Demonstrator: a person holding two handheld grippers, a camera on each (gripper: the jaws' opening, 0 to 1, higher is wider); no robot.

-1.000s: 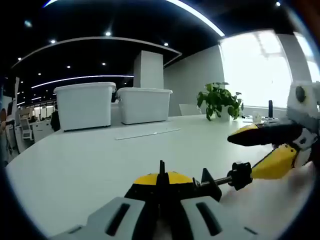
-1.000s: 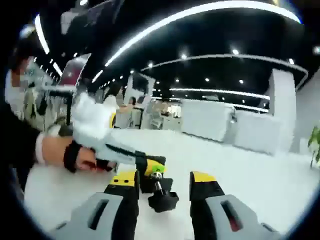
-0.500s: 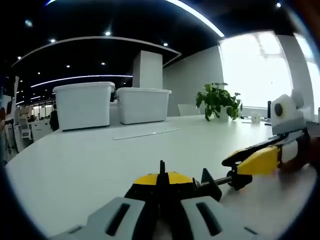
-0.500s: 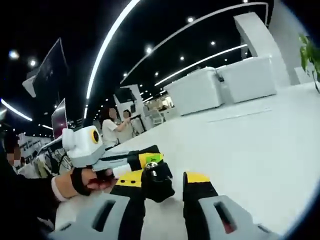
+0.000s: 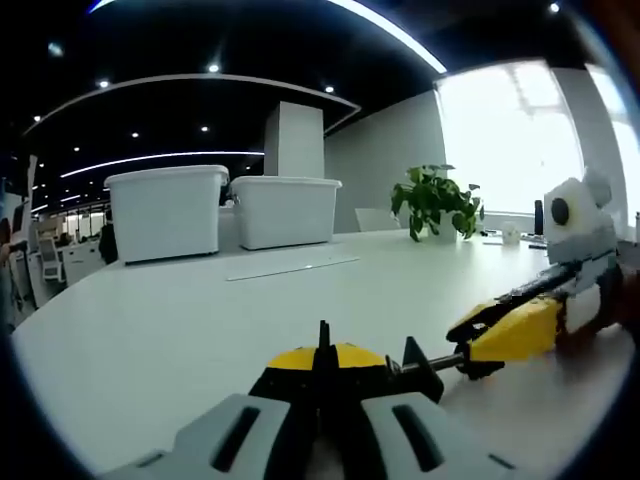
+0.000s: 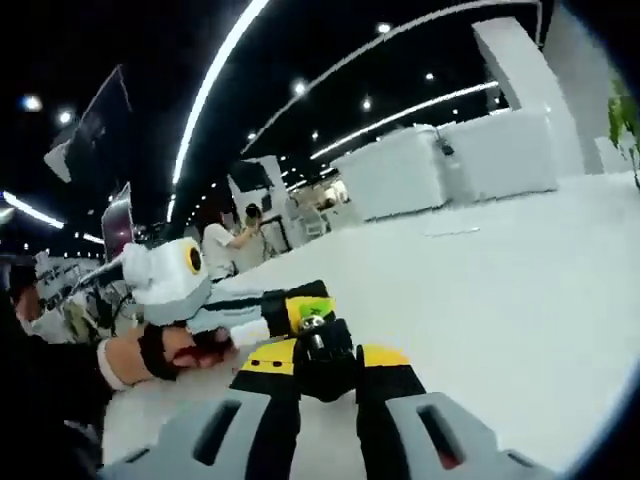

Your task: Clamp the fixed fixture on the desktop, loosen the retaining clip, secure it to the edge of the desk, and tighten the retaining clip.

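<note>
My left gripper (image 5: 322, 400) lies low on the white table (image 5: 180, 320), clamped on the yellow-and-black clamp fixture (image 5: 325, 365); my right gripper (image 6: 325, 375) pinches its black screw knob (image 6: 322, 350) (gloved hand (image 6: 165, 352) behind).

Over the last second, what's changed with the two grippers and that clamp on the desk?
The right gripper came in on the clamp's black knob and closed its jaws around it; a second ago they stood open, short of it. The left gripper stays shut on the yellow clamp body, with the screw pointing the same way. The bins, plant and white desk are as before.
</note>
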